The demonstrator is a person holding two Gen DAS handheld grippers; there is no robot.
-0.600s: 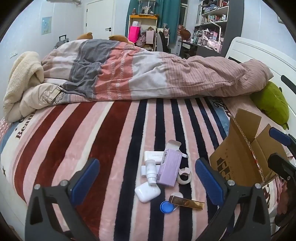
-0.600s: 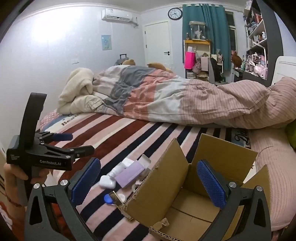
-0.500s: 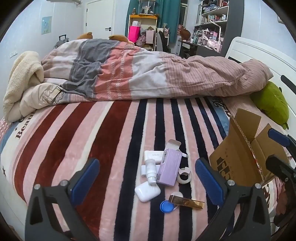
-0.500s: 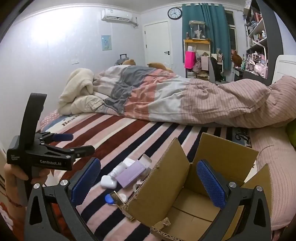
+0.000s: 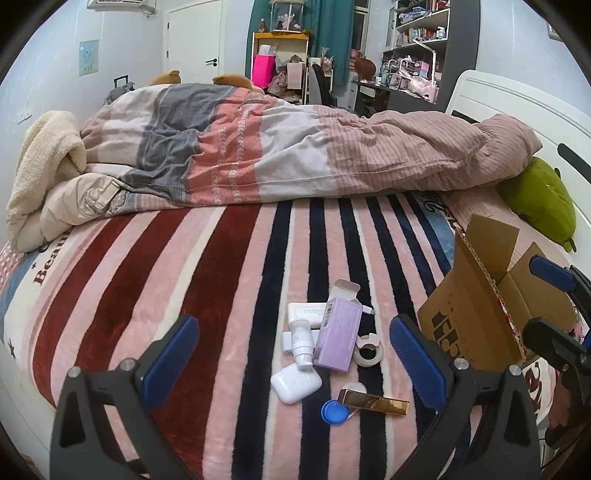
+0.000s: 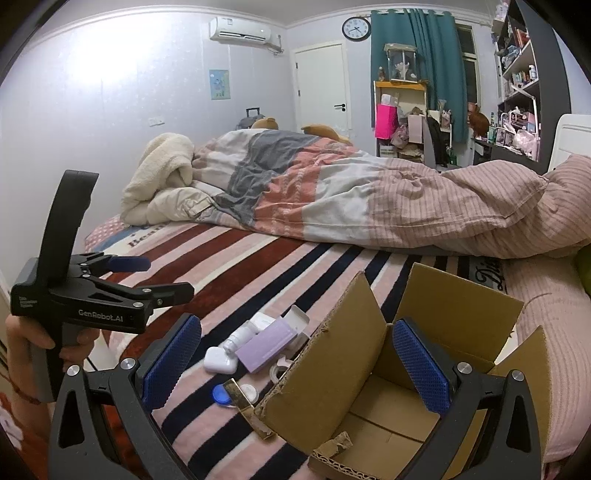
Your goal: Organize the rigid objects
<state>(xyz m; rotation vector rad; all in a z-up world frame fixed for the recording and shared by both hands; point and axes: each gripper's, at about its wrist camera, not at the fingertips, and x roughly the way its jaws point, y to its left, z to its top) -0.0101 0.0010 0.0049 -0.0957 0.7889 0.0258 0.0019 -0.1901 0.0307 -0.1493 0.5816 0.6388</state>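
Striped blanket point(image 5: 192, 280) spread over the bed, rumpled patchwork duvet point(image 5: 280, 147) heaped across its far side, cream fleece throw point(image 5: 40, 162) bunched at the left, green plush cushion point(image 5: 543, 199) by the white headboard point(image 5: 517, 103), wall clock point(image 6: 356, 28), air conditioner point(image 6: 242, 30), teal curtain point(image 6: 432, 55), white door point(image 6: 320, 86), cluttered shelves point(image 5: 417, 48)

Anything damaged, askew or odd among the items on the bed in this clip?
The cardboard box has a torn, ragged front flap edge with a scrap hanging at its near corner. The purple carton lies with its end flap open, leaning across the white items beside it. Nothing is spilled.
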